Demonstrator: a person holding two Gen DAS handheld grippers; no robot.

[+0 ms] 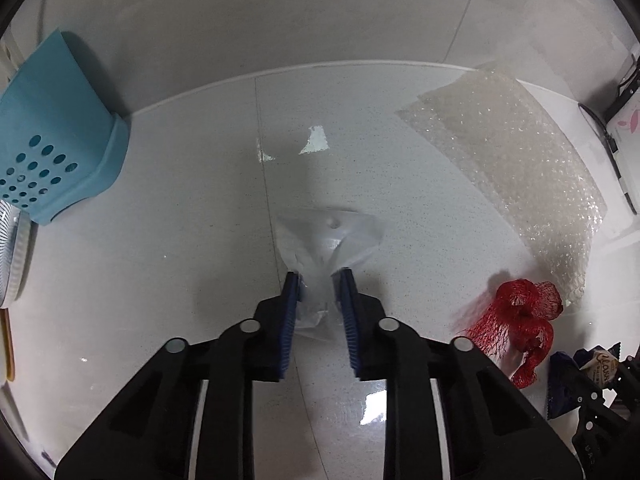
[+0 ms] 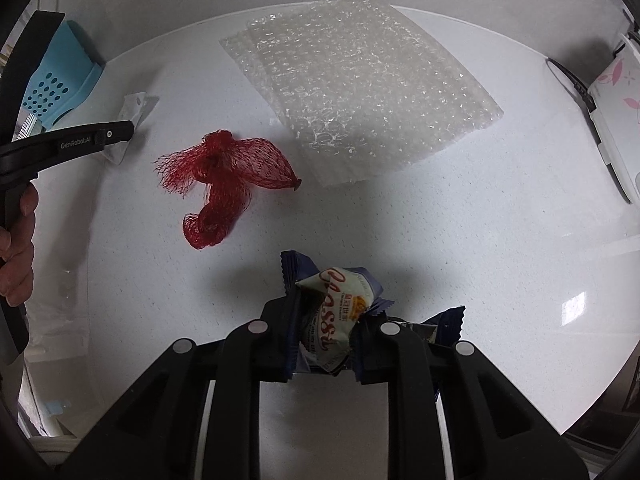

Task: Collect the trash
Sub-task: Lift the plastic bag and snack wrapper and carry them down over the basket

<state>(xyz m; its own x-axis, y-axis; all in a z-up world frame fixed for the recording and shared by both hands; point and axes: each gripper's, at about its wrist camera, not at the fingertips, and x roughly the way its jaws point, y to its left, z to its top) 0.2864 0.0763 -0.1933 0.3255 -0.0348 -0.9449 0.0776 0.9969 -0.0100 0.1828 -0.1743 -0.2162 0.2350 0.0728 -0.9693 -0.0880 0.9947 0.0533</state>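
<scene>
At 9 o'clock a blue basket (image 1: 60, 128) crowds the worktop (image 1: 180, 280) edge; bare surface lies between. The left hand-held gripper (image 1: 318, 280) pinches a clear bag (image 1: 332, 236). Red netting (image 2: 224, 184) and bubble wrap (image 2: 360, 92) sit at 12. The right hand-held gripper (image 2: 326, 312) clenches a crumpled wrapper (image 2: 340, 304); its lettering is unclear.

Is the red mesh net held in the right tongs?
No, the red mesh net lies loose on the white counter, while the right tongs clamp a crumpled snack wrapper.

Both wrist views steeply down, close, sharing red net (image 1: 520, 320), bubble wrap (image 2: 360, 92)
</scene>
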